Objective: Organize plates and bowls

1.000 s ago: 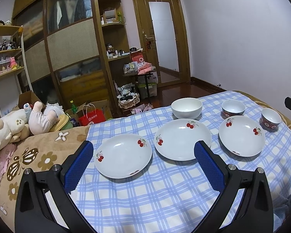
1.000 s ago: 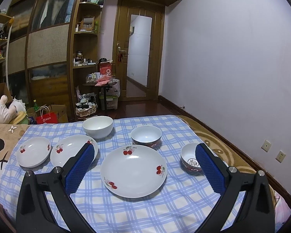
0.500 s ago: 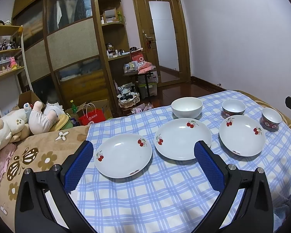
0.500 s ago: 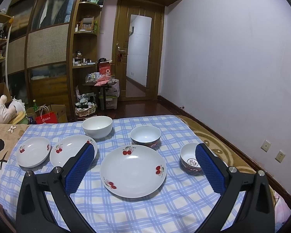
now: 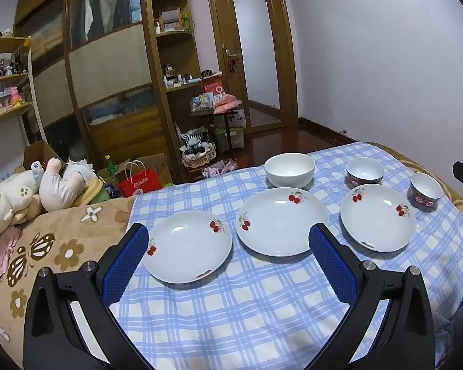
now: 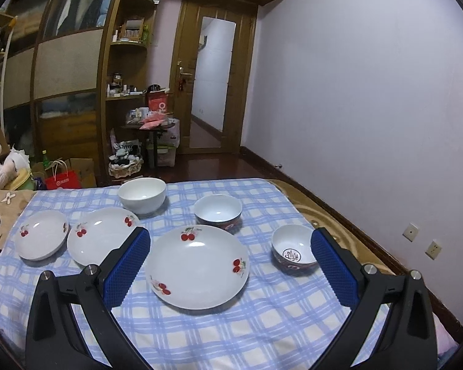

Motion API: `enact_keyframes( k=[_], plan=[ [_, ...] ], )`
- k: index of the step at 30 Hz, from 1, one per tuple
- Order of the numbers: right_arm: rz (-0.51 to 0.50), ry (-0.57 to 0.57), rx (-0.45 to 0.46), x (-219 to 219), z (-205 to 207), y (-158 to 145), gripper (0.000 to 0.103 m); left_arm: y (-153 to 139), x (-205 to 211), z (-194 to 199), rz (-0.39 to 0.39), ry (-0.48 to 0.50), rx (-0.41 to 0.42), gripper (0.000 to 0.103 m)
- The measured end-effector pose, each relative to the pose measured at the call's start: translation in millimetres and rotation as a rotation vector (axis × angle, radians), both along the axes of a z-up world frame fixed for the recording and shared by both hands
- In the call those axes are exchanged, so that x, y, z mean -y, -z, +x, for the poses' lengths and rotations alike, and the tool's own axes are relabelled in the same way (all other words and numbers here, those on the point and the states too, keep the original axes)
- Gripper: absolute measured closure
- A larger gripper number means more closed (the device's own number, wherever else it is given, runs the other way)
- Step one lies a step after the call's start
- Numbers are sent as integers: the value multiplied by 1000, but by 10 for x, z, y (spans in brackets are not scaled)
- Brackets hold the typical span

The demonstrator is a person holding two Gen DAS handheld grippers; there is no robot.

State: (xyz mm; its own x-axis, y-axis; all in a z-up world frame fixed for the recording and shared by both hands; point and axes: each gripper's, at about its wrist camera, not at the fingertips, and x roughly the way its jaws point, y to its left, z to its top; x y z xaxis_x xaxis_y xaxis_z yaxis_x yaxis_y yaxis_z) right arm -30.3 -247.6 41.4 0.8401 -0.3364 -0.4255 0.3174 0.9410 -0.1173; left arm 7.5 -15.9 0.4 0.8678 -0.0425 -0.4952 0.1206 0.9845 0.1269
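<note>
left claw (image 5: 228, 234): wide apart, gripping nothing, held above the near edge of the checked cloth (image 5: 231, 308).
left plate (image 5: 186, 246): flat on the cloth between the left claw's blue pads, cherry prints on its rim, apart from the next plate.
middle plate (image 5: 281, 220): just right of the left plate, directly in front of the white bowl.
white bowl (image 5: 289, 169): upright at the far edge of the cloth, behind the middle plate.
right plate (image 6: 197, 265): largest in the right wrist view, lying between the right claw's pads.
dark-sided bowl (image 6: 218, 211): upright just behind the right plate.
small bowl (image 6: 294, 253): upright, right of the right plate, with a red mark inside its bottom.
right claw (image 6: 228, 236): spread wide, gripping nothing, above the right plate's near side.
surface: the cloth covers a bed (image 5: 61, 240), not a counter.
</note>
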Motion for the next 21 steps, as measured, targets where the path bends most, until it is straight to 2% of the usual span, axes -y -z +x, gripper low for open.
enact_keyframes(
  k=[5, 13, 21],
  plan=[
    [37, 17, 9, 102, 13, -26, 0, -53, 105, 60, 46, 3, 4, 1],
    [34, 32, -13, 182, 181, -46, 0, -190, 240, 185, 64, 19, -17, 1],
    [83, 80, -56, 394, 398, 9, 0, -349, 574, 478, 51, 68, -28, 1]
  ],
)
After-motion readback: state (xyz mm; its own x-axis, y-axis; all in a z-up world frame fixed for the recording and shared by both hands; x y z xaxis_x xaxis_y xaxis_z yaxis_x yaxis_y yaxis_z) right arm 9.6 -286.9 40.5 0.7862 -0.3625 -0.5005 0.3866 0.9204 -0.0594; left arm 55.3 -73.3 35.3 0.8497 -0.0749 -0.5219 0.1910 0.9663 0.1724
